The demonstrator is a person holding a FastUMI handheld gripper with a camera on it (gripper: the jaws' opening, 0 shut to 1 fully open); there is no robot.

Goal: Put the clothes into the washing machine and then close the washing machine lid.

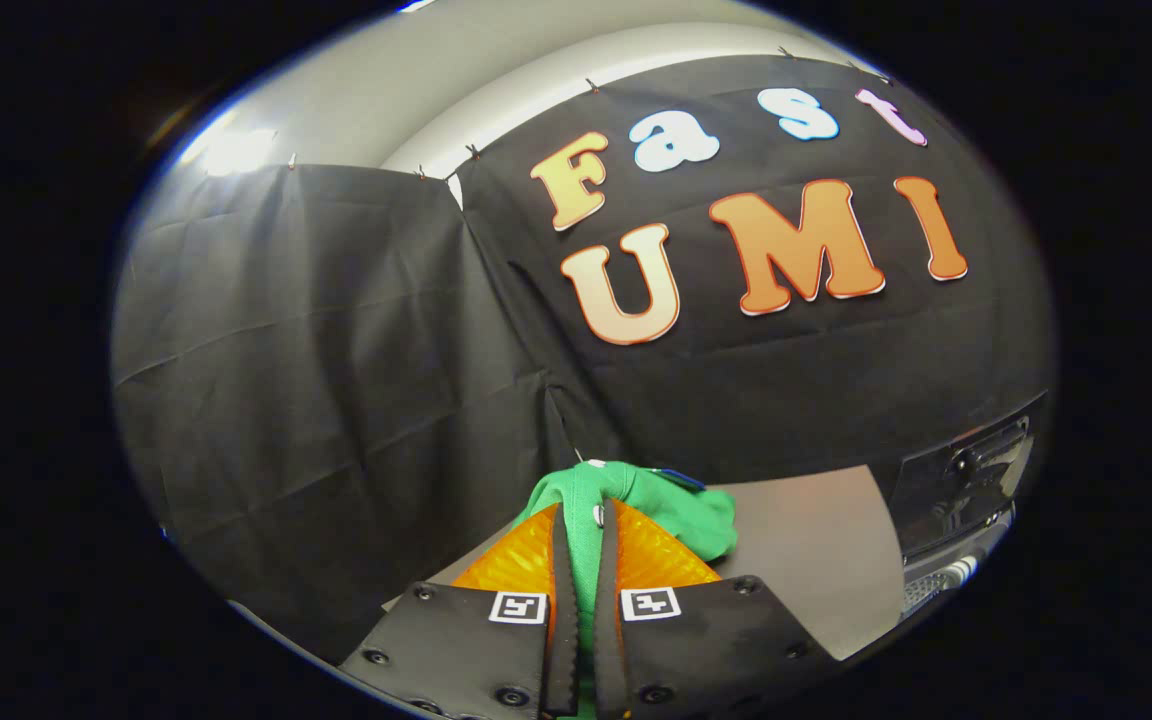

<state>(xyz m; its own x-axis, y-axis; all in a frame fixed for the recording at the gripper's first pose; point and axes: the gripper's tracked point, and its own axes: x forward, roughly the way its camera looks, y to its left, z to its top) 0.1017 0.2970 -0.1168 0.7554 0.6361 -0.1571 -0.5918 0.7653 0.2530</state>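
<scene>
A green garment (pixel 671 505) is pinched between my two fingers, with a thin strip of it running down the narrow gap between them. The rest of the cloth bunches up just ahead of the fingertips and spills to the right. My gripper (pixel 584 525) is shut on it and holds it lifted above a grey table (pixel 816 560). The washing machine (pixel 966 500) stands to the right beyond the table's edge; I see a dark glossy panel and a grey part below it, and I cannot tell how its lid stands.
Black cloth walls close the booth to the left and straight ahead. A pale wall rises above the cloth. The grey tabletop stretches to the right of the fingers up to the machine.
</scene>
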